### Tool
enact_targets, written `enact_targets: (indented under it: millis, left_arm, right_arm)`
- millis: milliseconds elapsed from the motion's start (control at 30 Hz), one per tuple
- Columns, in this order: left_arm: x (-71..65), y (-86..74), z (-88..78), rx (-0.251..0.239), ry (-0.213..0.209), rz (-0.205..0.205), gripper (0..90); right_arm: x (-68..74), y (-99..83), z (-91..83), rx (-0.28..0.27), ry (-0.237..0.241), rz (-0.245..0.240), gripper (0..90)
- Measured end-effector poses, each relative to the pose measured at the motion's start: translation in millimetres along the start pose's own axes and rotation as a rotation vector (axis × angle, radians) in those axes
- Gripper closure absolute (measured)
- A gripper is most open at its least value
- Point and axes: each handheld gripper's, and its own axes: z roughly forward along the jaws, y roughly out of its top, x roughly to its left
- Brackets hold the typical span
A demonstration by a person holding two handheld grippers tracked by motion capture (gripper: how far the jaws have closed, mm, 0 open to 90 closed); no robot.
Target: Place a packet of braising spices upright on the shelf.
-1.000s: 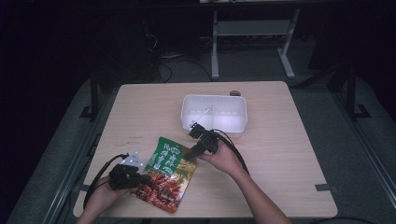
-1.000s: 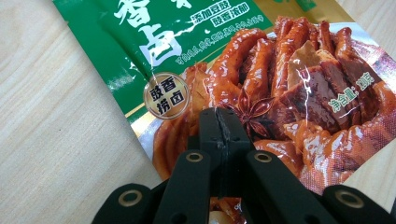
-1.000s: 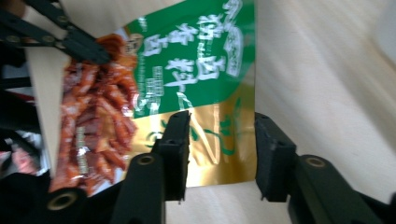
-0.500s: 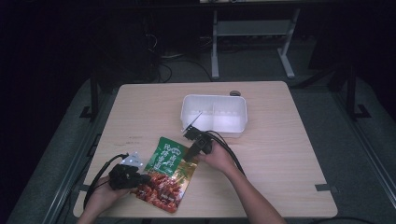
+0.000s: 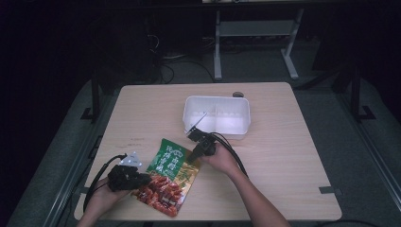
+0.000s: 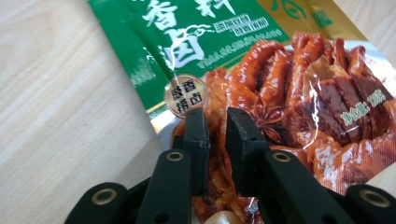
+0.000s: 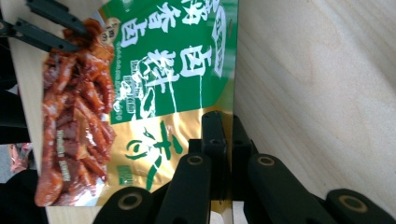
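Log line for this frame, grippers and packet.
right gripper: shut on snack packet gold edge | left gripper: jaws just opening, astride packet's other edge | white bin: behind

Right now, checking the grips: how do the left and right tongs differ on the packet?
The right tongs have just closed, shut on the snack packet's gold edge. The left tongs have just been opening; a gap shows over its red printed end. Both sit at the packet on the table.
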Motion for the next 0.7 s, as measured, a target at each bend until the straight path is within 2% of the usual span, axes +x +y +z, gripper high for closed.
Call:
enact_targets:
  millis: [333, 433, 700]
  left_arm:
    - [6.5, -2.2, -10.5, -0.069, 0.045, -0.043, 69.1]
    - [7.7, -3.0, -12.7, -0.084, 0.065, -0.054, 66.4]
    - [11.7, -4.7, -16.8, -0.111, 0.087, -0.086, 59.0]
  right_arm:
    - [8.6, -2.6, -16.4, -0.038, 0.017, -0.018, 89.7]
    - [11.2, -4.1, -21.7, -0.048, 0.02, -0.024, 89.7]
    - [19.9, -4.8, -37.7, -0.07, 0.009, -0.05, 89.7]
